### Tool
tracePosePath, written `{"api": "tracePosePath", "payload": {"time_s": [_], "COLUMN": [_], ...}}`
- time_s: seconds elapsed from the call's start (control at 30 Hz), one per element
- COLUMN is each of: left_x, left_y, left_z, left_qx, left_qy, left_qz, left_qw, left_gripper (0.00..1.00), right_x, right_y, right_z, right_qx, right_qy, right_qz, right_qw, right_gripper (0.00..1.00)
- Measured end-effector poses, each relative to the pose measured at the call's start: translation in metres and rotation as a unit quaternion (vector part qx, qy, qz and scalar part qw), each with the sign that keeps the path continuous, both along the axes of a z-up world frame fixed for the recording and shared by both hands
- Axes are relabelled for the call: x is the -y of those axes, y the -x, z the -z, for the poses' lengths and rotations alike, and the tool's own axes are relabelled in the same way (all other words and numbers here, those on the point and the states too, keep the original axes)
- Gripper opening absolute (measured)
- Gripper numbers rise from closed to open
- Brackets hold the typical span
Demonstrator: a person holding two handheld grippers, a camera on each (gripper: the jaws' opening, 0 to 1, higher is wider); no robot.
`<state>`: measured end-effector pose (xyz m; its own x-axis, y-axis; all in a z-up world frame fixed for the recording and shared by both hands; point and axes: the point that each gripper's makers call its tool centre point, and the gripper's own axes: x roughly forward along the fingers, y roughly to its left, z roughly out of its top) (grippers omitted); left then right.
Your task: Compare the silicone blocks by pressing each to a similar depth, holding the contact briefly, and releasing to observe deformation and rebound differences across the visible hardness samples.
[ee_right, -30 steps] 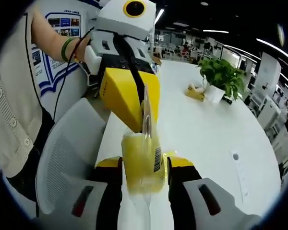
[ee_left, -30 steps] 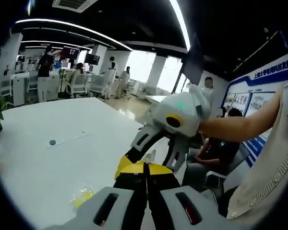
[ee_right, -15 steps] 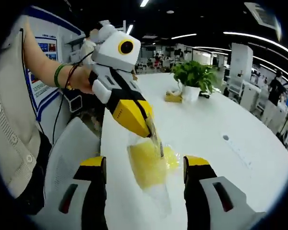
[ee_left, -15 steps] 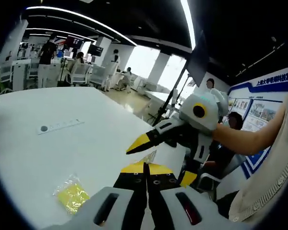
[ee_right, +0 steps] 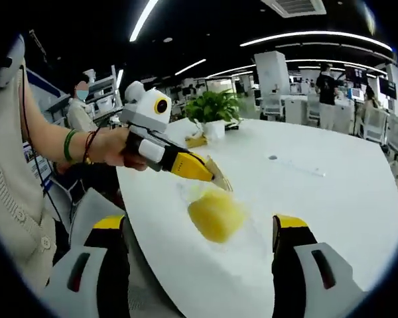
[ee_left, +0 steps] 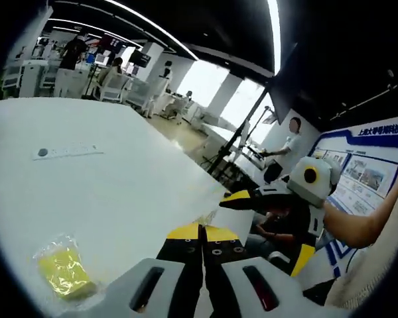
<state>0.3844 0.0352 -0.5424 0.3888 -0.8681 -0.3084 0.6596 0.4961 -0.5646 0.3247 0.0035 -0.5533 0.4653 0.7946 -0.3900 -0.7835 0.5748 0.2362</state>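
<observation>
Right gripper, jaws spread wide and holding nothing, is framing a yellow block in a clear bag, lying on the white bench at centre frame. Left gripper, jaws clenched on a corner of clear film, is reaching in from the left above the block. A second bagged block is sitting at lower left of the left gripper view; a plant is standing at the bench's upper-centre edge.

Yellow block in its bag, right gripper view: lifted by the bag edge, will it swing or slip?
Probably swings: the left gripper pinches only the clear bag at its edge, with the yellow block loose below. The glossy film may slip between shut jaws. The block looks small, so likely light.
</observation>
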Motion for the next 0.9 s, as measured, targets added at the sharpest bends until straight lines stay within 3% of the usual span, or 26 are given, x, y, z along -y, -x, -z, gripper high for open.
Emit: {"api": "tracePosePath", "payload": {"time_s": [0.13, 0.27, 0.47, 0.5, 0.53, 0.7, 0.87, 0.9], "left_x": [0.016, 0.028, 0.033, 0.031, 0.030, 0.018, 0.003, 0.002], "left_y": [-0.011, -0.022, -0.038, -0.046, -0.048, -0.068, -0.087, -0.088], "left_z": [0.010, 0.023, 0.049, 0.051, 0.054, 0.077, 0.106, 0.110], "left_qx": [-0.017, -0.040, -0.071, -0.083, -0.078, -0.113, -0.162, -0.162], "left_qy": [0.022, 0.040, 0.046, 0.063, 0.061, 0.080, 0.117, 0.117], "left_qz": [-0.014, -0.023, -0.043, -0.067, -0.065, -0.125, -0.194, -0.196], "left_qw": [0.9995, 0.9982, 0.9955, 0.9923, 0.9930, 0.9824, 0.9605, 0.9600], "left_gripper": [0.00, 0.00, 0.00, 0.00, 0.00, 0.00, 0.00, 0.00], "right_x": [0.012, 0.023, 0.039, 0.041, 0.043, 0.045, 0.048, 0.049], "right_y": [0.003, 0.002, -0.006, -0.007, -0.007, -0.006, -0.011, -0.012], "right_z": [0.005, 0.004, 0.012, 0.015, 0.017, 0.026, 0.031, 0.031], "right_qx": [-0.012, -0.018, -0.022, -0.030, -0.033, -0.044, -0.041, -0.038], "right_qy": [-0.005, -0.012, 0.001, 0.001, 0.000, 0.001, -0.008, -0.011], "right_qz": [0.007, 0.021, 0.035, 0.040, 0.042, 0.042, 0.048, 0.049], "right_qw": [0.9999, 0.9996, 0.9992, 0.9988, 0.9986, 0.9981, 0.9980, 0.9980], "right_gripper": [0.77, 0.81, 0.79, 0.79, 0.79, 0.77, 0.73, 0.73]}}
